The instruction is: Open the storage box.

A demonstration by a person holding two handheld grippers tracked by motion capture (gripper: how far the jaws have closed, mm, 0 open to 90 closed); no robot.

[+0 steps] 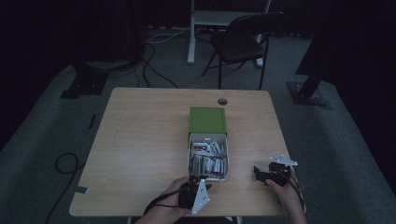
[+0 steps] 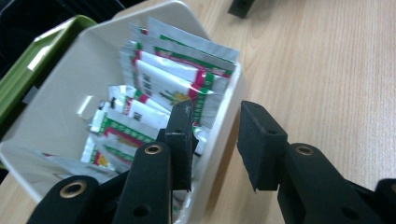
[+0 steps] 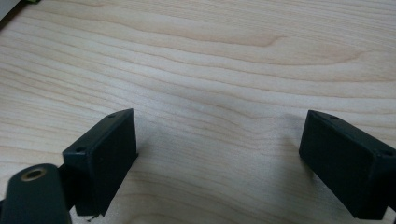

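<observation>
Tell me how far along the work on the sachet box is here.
Done: the green lid is off, lying just beyond the white box. In hand: the left gripper straddles the box's near wall, jaws not visibly pinching it; the right gripper is open over bare table. Left: the sachets all lie in the box; none is on the table.

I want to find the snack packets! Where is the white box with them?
In the high view, the white box sits right of the table's middle, touching the green lid behind it, with the left gripper at its near edge.
</observation>
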